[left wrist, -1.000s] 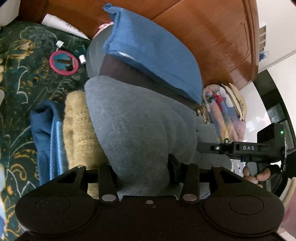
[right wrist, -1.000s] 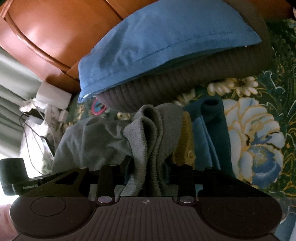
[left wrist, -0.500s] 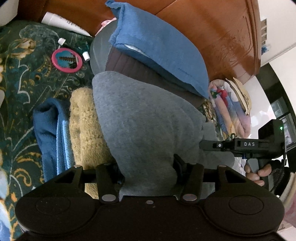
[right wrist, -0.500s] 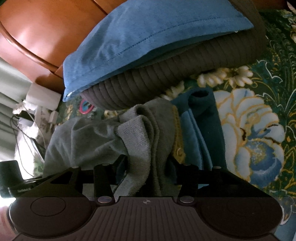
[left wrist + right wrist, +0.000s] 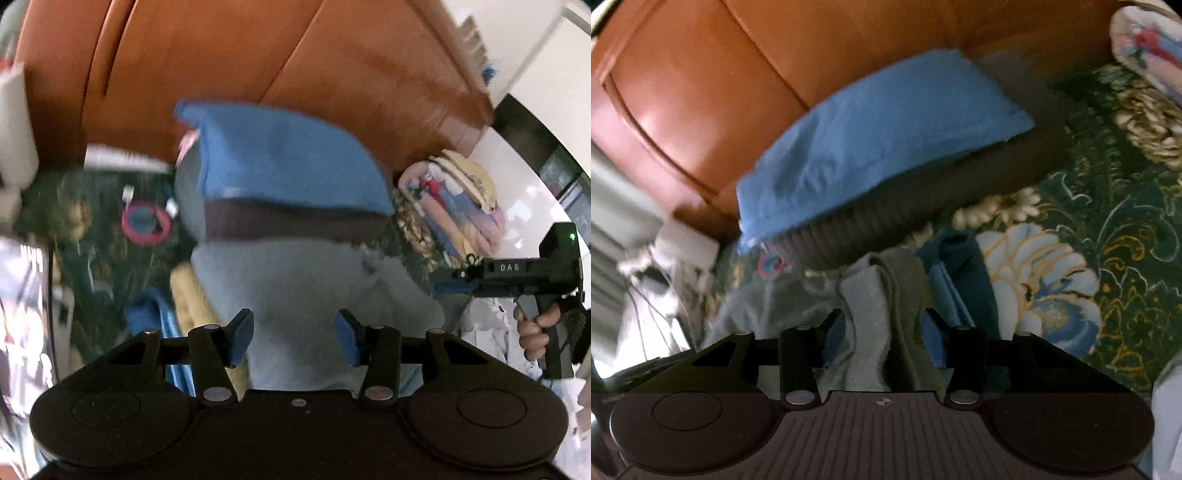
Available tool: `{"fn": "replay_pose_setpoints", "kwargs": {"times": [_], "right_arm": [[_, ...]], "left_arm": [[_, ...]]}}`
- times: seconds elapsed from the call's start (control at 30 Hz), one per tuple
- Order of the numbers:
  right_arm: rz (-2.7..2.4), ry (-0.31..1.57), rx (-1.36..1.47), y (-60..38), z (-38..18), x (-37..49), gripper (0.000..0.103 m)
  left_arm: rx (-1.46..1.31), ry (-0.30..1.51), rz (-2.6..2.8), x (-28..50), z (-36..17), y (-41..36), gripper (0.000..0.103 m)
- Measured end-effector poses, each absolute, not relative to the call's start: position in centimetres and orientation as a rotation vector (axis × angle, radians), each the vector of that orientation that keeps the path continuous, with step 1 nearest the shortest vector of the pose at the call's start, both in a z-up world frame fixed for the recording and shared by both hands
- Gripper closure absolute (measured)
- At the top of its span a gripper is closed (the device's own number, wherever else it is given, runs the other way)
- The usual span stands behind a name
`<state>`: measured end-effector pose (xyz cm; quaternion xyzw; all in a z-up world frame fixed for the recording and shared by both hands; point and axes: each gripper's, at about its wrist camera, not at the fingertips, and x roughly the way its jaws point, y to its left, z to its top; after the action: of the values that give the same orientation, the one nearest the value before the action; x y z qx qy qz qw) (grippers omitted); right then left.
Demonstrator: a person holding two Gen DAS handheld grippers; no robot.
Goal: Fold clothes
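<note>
**Left wrist view: grey garment between spread fingers**

Left wrist view shows the grey garment lying straight ahead of the left gripper, whose blue-padded fingers stand apart on either side of the cloth without pinching it. Right wrist view shows a bunched ridge of the same grey garment running up between the fingers of the right gripper, which are also spread (the cloth fills much of the gap, but neither pad presses it).

Just beyond the garment sits a stack: a blue folded cloth on a dark ribbed one. Left of the left gripper lie a tan knit piece and a blue item. Everything rests on a dark green floral bedspread, with an orange wooden headboard behind. To the right, a hand grips the other device's handle.
</note>
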<state>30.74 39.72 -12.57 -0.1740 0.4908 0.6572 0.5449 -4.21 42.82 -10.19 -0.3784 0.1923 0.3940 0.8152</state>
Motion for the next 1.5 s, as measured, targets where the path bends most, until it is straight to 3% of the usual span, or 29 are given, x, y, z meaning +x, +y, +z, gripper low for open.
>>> {"fn": "replay_pose_setpoints", "kwargs": {"times": [0.17,0.4,0.57,0.93,1.13,1.23,1.37,1.5], "right_arm": [[1.632,1.122,-0.359,37.8,-11.2,28.4,0.088],[1.595,1.184,-0.497,37.4,-14.3,25.7,0.088],[1.510,1.245,-0.480,37.2,-16.1,26.9,0.098],[1.534,1.267,-0.383,35.9,-15.3,26.5,0.094],[1.514,1.194,-0.349,32.4,-12.7,24.6,0.094],[1.499,1.179,-0.388,30.2,-12.0,23.1,0.093],[1.456,1.174,-0.407,26.7,-11.5,21.8,0.081],[1.408,1.181,-0.405,23.2,-10.9,21.0,0.081]], "left_arm": [[-0.773,0.436,0.785,-1.4,-10.0,43.3,0.055],[-0.787,0.523,0.789,-0.2,-13.0,43.9,0.056],[-0.778,0.546,0.789,-0.4,-13.9,44.0,0.056],[-0.792,0.559,0.806,0.0,-12.3,43.6,0.056],[-0.737,0.566,0.772,0.7,-9.8,40.5,0.040],[-0.736,0.599,0.757,0.6,-9.6,38.7,0.040],[-0.738,0.638,0.747,0.3,-9.5,36.3,0.036],[-0.740,0.677,0.735,0.0,-9.3,33.9,0.036]]}}
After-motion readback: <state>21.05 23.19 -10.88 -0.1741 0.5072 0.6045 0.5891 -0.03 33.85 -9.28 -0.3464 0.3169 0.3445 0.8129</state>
